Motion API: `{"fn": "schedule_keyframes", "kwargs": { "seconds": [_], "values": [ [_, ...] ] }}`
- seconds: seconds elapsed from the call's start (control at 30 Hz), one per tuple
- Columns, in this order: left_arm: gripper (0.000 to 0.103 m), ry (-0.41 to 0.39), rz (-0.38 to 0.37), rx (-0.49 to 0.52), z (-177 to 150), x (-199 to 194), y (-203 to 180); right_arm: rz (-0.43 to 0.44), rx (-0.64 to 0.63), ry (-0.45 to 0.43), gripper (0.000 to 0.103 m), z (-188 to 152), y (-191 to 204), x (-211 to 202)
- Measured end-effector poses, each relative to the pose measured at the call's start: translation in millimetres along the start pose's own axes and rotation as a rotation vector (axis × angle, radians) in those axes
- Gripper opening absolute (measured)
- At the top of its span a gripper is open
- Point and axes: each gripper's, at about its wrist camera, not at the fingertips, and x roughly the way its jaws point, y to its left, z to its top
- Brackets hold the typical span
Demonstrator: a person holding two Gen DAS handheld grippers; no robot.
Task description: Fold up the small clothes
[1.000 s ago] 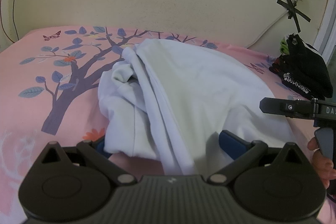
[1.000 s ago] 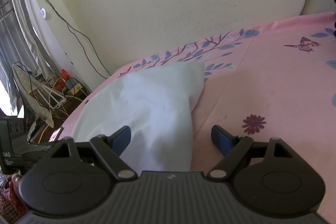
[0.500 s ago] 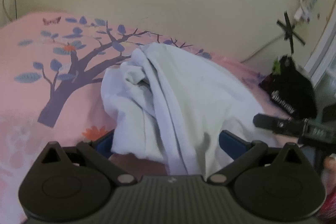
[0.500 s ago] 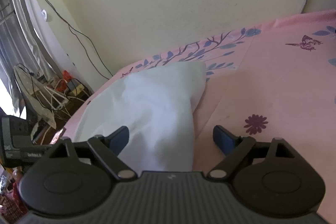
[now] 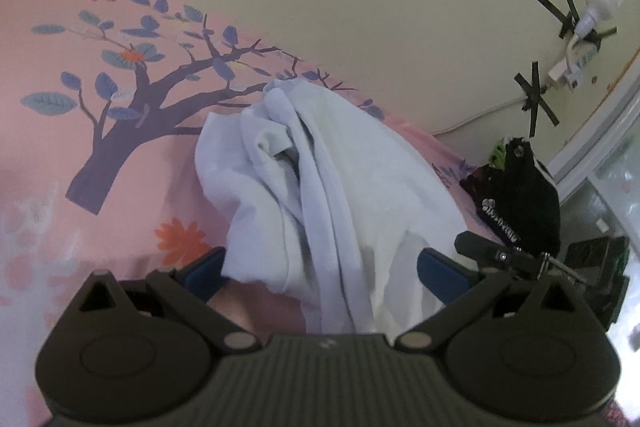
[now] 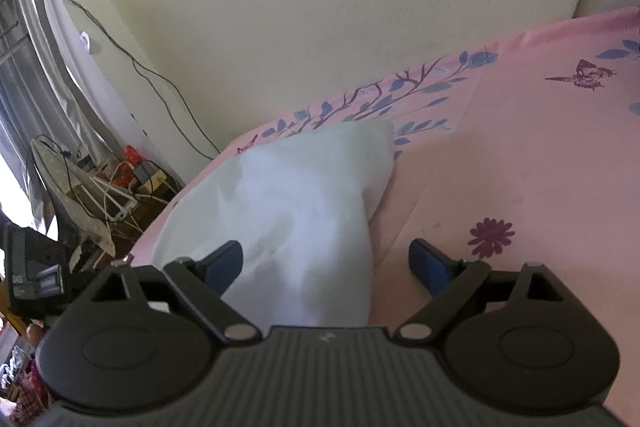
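While the crumpled white cotton garment lies bunched on the pink tree-print bedsheet, both the left gripper and right gripper straddle it, fingers spread wide, the right's having just been opening, cloth lying loose between them.

A: Where is the left wrist camera looking?
B: It's sitting low, close over the bed, facing the wall.
A: And the right one?
B: It's facing the same wall, tilting down; both are sharing the white cloth.
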Motion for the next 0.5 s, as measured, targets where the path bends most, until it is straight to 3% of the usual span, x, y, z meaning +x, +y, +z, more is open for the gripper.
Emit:
{"fn": "schedule_keyframes", "kwargs": {
  "seconds": [0.5],
  "values": [
    [0.103, -0.03, 0.049, 0.106, -11, 0, -13, 0.025, 0.028, -0.009, 0.085, 1, -8, -1]
  ]
}}
